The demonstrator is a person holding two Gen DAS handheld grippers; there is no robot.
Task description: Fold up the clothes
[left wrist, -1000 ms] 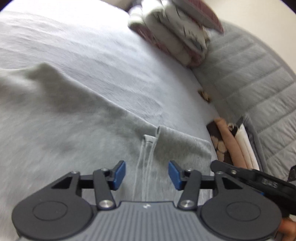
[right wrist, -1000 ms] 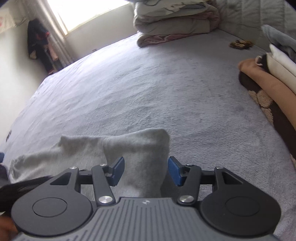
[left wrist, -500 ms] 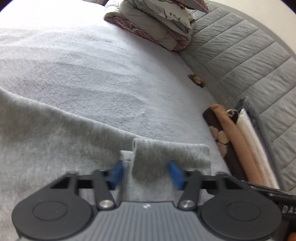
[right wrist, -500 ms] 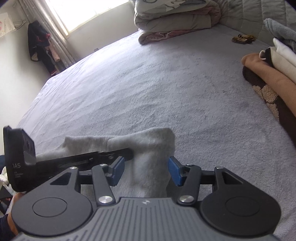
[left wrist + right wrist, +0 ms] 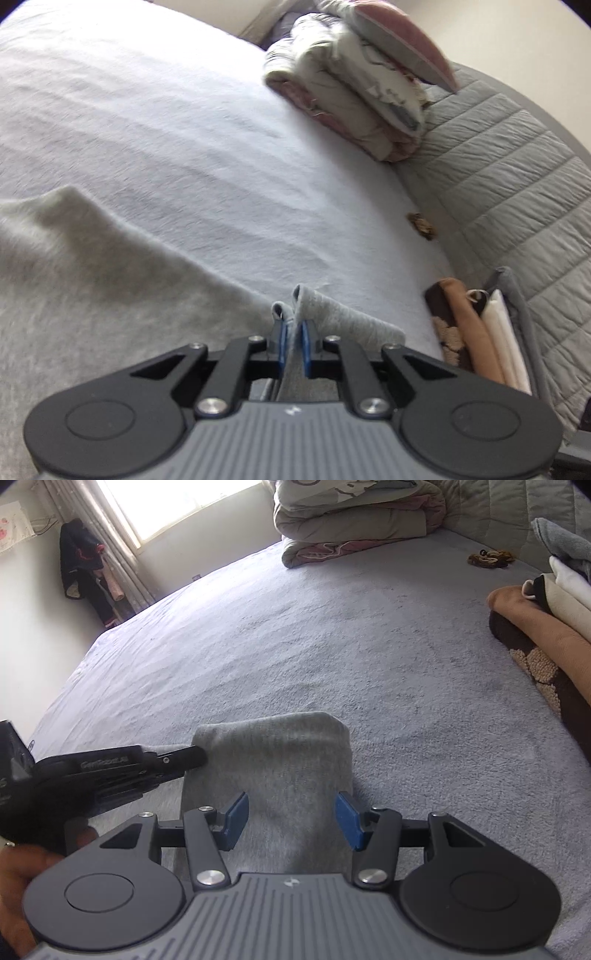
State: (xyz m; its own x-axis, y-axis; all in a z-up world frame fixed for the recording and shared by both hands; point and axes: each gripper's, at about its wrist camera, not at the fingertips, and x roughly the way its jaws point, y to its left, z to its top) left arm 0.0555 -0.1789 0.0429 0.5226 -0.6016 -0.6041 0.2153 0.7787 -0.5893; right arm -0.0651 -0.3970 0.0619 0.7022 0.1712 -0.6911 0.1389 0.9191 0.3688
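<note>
Grey garment [image 5: 110, 295] edge is pinched thinly by the closed left hand-held gripper [image 5: 293, 341], right hand-held gripper [image 5: 291, 821] half-wide and empty; slippage is risked.

Grey knit garment [image 5: 92, 295], soft and heathered, spread flat across the bed [image 5: 184, 147]; one folded end [image 5: 273, 746] raised off the bed, edge bunched upright, well apart from the bed's folded clothes pile.

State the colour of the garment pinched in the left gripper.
Light heather grey; the garment shows best in the right wrist view, the left gripper clamped on its edge.
</note>
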